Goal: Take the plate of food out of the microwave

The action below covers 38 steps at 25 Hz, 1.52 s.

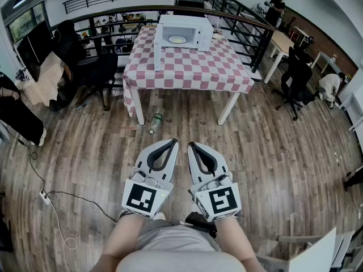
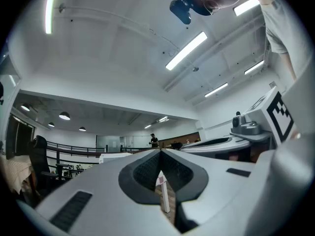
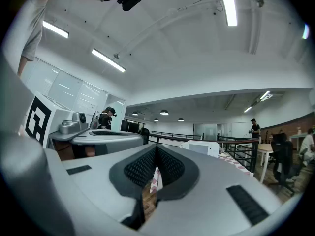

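Note:
A white microwave stands on a table with a red-and-white checked cloth, far ahead of me. Its door hangs open at the left, and a plate with yellow food lies inside. My left gripper and right gripper are held side by side low over the wooden floor, well short of the table. Both are shut with nothing between the jaws. In the right gripper view the shut gripper points level toward the microwave. The left gripper view shows its gripper shut too.
A plastic bottle lies on the floor by the table's front left leg. A black office chair stands left of the table, another to the right. A cable and power strip lie at the left. A railing runs behind the table.

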Each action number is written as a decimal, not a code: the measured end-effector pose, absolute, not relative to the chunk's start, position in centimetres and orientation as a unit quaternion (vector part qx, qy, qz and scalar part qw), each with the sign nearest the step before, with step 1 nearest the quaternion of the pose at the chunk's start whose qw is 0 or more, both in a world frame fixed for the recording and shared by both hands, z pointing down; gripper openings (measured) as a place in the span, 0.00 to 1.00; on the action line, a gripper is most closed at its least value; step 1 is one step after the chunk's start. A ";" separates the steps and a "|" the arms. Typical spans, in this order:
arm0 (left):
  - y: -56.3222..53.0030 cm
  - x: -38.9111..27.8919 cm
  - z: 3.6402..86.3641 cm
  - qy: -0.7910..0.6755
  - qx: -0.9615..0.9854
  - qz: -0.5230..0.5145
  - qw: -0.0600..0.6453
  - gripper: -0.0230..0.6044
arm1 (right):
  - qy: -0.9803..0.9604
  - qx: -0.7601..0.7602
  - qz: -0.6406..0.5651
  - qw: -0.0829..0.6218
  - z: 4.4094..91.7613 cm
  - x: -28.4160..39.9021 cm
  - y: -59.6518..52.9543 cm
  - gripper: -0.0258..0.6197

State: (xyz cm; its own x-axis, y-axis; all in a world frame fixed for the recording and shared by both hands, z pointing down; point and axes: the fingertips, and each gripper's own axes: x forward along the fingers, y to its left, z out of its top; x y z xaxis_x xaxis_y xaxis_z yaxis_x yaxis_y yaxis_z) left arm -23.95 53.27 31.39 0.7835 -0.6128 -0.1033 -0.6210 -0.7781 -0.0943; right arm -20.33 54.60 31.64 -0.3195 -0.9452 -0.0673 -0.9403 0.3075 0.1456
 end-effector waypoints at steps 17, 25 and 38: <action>51.0 -25.5 30.9 0.324 -0.943 0.047 0.066 0.04 | -0.812 0.580 -0.060 -0.010 32.2 -20.9 52.3 0.08; 48.9 -27.3 31.4 0.324 -0.943 0.067 0.038 0.04 | -0.801 0.594 -0.070 0.014 33.0 -21.2 50.2 0.08; 42.5 -26.1 32.8 0.313 -0.948 0.062 0.006 0.04 | -0.806 0.588 -0.066 0.016 33.8 -20.5 44.0 0.08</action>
State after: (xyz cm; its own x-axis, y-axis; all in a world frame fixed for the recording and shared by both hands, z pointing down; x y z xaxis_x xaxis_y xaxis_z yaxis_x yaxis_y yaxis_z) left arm -26.13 42.50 32.76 0.7962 -0.5927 -0.1213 -0.5943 -0.8038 0.0271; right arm -20.52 44.02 33.84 -0.3079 -0.9500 -0.0516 -0.9459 0.2998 0.1245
